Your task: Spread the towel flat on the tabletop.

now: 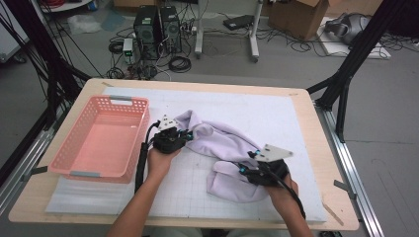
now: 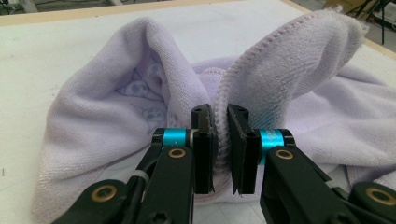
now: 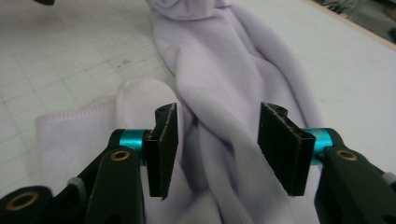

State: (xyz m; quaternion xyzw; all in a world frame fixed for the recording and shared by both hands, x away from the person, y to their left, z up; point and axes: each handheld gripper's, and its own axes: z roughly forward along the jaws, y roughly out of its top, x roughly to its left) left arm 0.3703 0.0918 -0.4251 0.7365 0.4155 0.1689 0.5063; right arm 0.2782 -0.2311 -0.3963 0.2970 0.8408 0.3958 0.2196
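A lilac towel [image 1: 227, 148] lies crumpled on the white gridded mat in the middle of the table. My left gripper [image 1: 184, 134] sits at the towel's left end, and in the left gripper view its jaws [image 2: 221, 149] are shut on a stitched hem of the towel [image 2: 261, 88], which stands up in two folds behind them. My right gripper [image 1: 247, 169] is at the towel's near right end. In the right gripper view it [image 3: 217, 140] stands open over a twisted fold of the towel [image 3: 224, 84], and the pads do not press on the cloth.
A pink plastic basket [image 1: 74, 148] stands at the left of the table, close to my left hand. The white mat [image 1: 276, 113] reaches beyond the towel at the back and right. The wooden table edge [image 1: 341, 197] runs near my right hand.
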